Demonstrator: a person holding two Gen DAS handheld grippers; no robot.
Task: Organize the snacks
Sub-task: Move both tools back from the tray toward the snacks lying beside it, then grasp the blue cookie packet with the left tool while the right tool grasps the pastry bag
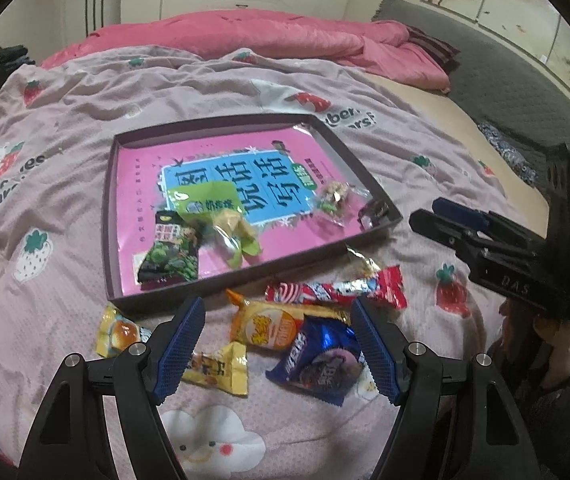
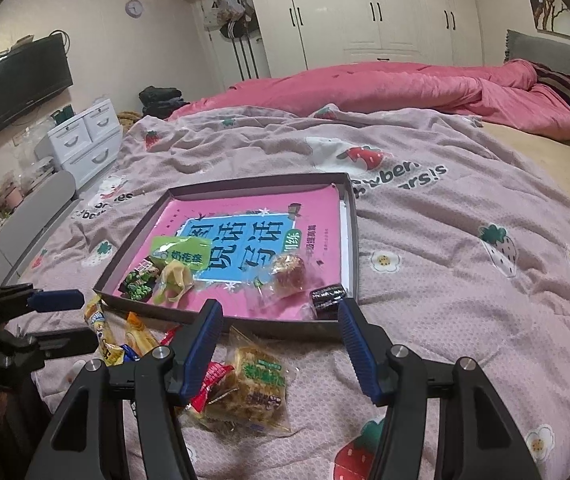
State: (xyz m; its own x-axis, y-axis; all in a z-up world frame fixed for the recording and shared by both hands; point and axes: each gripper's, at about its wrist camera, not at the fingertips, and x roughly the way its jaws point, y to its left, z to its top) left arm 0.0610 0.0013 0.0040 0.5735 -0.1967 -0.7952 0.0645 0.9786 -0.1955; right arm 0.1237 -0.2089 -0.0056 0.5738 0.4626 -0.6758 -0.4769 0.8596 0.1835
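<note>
Above the bed's near edge, left tongs [image 1: 277,344] and right tongs [image 2: 281,348] gape wide, holding nothing, over loose snack packets [image 1: 285,326] on the strawberry-print quilt [image 2: 465,300], beside a shallow tray [image 1: 111,216] containing more snacks.

Both cameras sit low over the bed, each looking forward between its own pair of blue-padded fingers toward the wardrobes at the far wall. The left wrist view hangs close above the loose snacks at the near edge of the tray [image 1: 365,168], facing its near left corner. The right wrist view looks from the tray's [image 2: 355,216] near right corner. Both share the tray, the strawberry blanket [image 1: 65,140] and the pink quilt [image 2: 405,84].
</note>
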